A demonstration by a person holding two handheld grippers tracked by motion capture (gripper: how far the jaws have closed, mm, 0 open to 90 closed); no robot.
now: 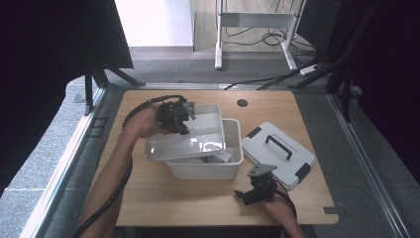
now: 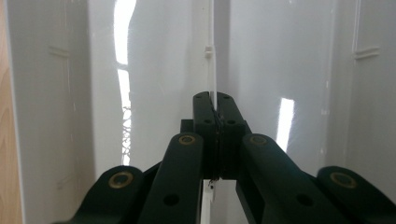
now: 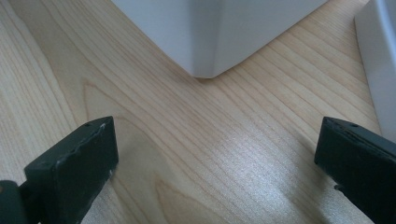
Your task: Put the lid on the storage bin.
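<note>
A white inner tray [image 1: 198, 141] hangs tilted over the open white storage bin [image 1: 205, 168] in the middle of the table. My left gripper [image 1: 181, 119] is shut on the tray's thin rim at its far left side. In the left gripper view the jaws are closed together on that thin white edge [image 2: 213, 70], with the tray's glossy wall [image 2: 289, 56] behind. My right gripper [image 1: 250, 192] rests low on the table by the bin's front right corner [image 3: 215, 42]. Its jaws [image 3: 215, 154] stand wide open over bare wood.
The bin's white lid [image 1: 277, 153] with a dark handle lies flat to the right of the bin; its edge [image 3: 380, 56] shows in the right gripper view. Some small items lie inside the bin [image 1: 218, 157]. A cable hole [image 1: 242, 103] sits near the table's far edge.
</note>
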